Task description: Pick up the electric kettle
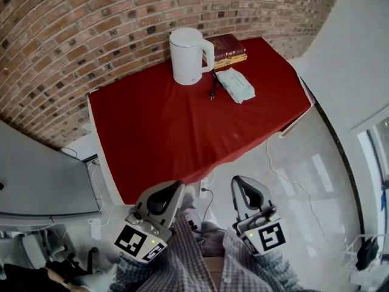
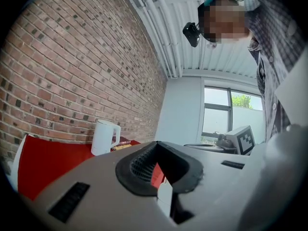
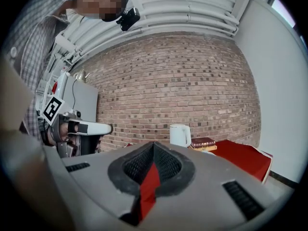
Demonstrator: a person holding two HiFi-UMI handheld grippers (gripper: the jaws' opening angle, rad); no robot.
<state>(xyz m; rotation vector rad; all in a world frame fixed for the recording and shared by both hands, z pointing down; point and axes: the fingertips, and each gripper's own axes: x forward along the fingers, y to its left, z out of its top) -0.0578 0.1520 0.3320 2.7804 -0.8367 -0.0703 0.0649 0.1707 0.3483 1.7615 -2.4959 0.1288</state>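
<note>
Head view: a white electric kettle (image 1: 189, 56) stands upright at the far end of a red-covered table (image 1: 152, 139), close to a brick wall (image 1: 73, 35).
Neighbours: a stack of books (image 1: 230, 48) sits just beside the kettle on its handle side. A pack of wipes (image 1: 236, 84) and a dark cord end (image 1: 213, 92) lie on the cloth near its base.
Left gripper (image 1: 177, 187): held short of the table's near edge, well apart from the kettle. Its jaws are drawn together with nothing between them.
Right gripper (image 1: 239, 182): alongside the left one and equally far from the kettle. Its jaws are pressed together and empty, and only the red cloth shows through the slit behind them.
Gripper views: both look along closed jaws toward the table, where the kettle appears small and distant against the brickwork.
Done so far: nothing that the pictures show. The kettle is untouched, and this looks like the approach.
Still to do: close the distance across the table, open a pair of jaws, take hold (the handle looks the likeliest place) and lift the kettle clear.
Point to watch: whether the cord is joined to the kettle's base cannot be told from here. If it is, it may drag on the lift.
</note>
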